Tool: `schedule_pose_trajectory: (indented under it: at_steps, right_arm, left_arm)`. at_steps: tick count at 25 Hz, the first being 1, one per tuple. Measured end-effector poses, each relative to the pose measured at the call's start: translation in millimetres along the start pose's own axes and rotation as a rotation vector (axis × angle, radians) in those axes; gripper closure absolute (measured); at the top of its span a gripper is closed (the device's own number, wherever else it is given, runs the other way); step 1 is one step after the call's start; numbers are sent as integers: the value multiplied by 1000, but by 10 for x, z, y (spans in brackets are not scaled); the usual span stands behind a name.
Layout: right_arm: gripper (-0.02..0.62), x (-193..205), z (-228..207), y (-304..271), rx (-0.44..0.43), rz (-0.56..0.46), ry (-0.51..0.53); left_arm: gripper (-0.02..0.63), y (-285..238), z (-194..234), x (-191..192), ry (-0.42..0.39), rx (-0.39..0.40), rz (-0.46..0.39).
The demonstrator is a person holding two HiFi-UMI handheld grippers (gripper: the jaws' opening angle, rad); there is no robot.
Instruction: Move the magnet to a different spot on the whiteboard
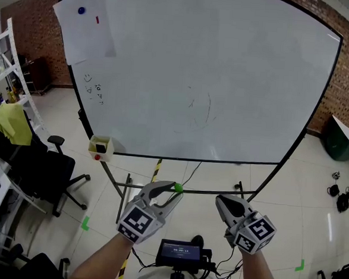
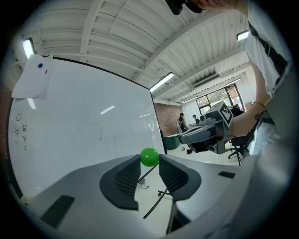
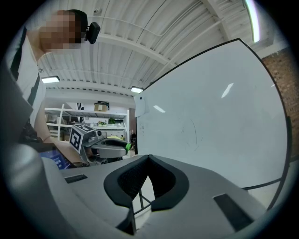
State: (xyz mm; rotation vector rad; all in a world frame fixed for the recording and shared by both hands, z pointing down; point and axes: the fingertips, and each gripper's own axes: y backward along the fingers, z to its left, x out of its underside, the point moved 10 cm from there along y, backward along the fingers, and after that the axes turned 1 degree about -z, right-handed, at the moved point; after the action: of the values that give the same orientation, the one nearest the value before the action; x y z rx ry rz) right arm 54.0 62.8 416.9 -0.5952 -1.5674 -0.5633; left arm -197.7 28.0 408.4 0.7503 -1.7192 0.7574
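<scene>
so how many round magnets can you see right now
2. A green magnet is pinched in the left gripper; a blue magnet sits on the paper at the whiteboard top left corner. The small red piece beside it may be another magnet.

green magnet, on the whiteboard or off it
Off it: the green magnet is pinched between the jaw tips of the left gripper, held clear of the whiteboard.

Whiteboard [image 1: 226, 80] glossy and smooth, green magnet [image 2: 149, 157] shiny plastic, left gripper [image 2: 149, 158] matt grey plastic, brick wall [image 1: 28, 18] rough.
</scene>
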Motion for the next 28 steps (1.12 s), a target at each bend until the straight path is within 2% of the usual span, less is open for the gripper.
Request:
schedule_pose_trajectory:
  at_steps: [14, 28]
  right_arm:
    - [566, 33, -252, 76, 36, -2, -23]
    - [566, -72, -932, -141, 18, -1, -36]
  left_arm:
    - [457, -324, -8, -19, -5, 36, 8]
    - [457, -946, 230, -118, -38, 2, 28]
